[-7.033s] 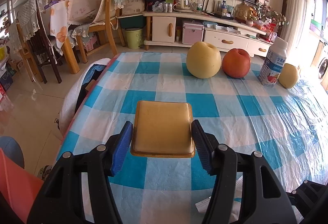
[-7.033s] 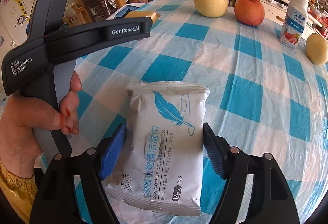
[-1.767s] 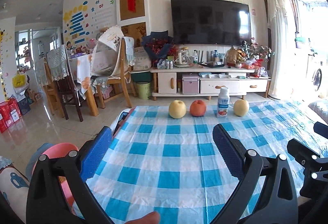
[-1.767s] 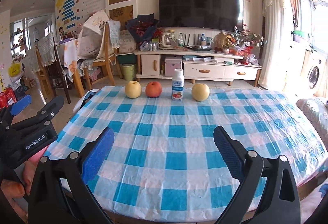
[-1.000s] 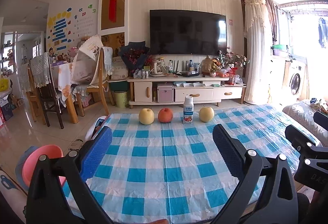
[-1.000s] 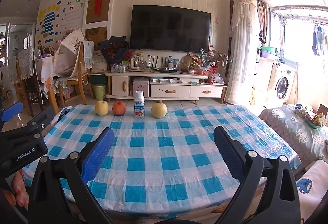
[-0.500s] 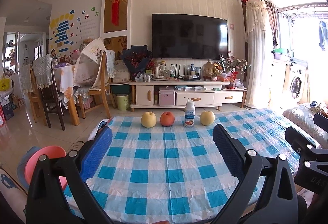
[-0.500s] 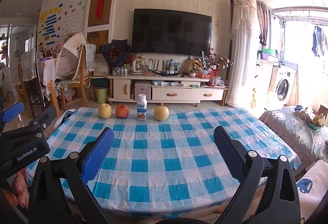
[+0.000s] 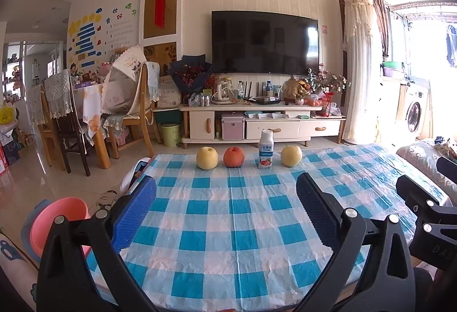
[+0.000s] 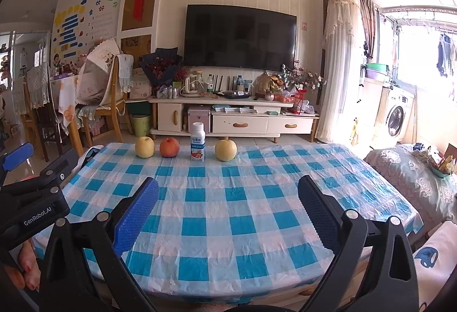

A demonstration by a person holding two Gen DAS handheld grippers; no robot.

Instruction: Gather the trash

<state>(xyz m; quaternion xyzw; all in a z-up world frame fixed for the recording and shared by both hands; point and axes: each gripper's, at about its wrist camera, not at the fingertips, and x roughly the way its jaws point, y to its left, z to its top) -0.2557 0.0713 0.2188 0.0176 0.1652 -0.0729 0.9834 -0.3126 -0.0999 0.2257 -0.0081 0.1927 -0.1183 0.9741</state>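
Right now both claws are spread wide w/ nothing between the pads. Left claw [image 9: 225, 215] hangs over the near edge of the table [image 9: 242, 240], touching nothing; right claw [image 10: 227, 215] does the same, a bit further right along that edge. Each shows in the other's view: right claw's black frame at the right edge of the left wrist view, left claw's frame w/ "GenRobot.AI" lettering at the left edge of the right wrist view, w/ fingertips [image 10: 27, 260] of the person's hand under it.

Table carries a blue-white check cloth. No trash in sight on it. Only things on it stand in a row at the far edge: yellow pear [image 9: 207, 158] far left, red apple [image 9: 233, 157] just beside it, drink bottle [image 9: 266, 150] upright right of that, second yellow pear [image 9: 291, 156] furthest right. All well apart from both claws, nothing in the way between.

Pink bin [image 9: 57, 223] sits low at near left, beside the table; can't tell what's in it. Beyond the table: TV cabinet [image 9: 257, 126] w/ a TV [image 9: 264, 42] above, green bin [image 9: 170, 135] on the floor at its left end, wooden chairs far left, washing machine [image 10: 395, 117] far right.
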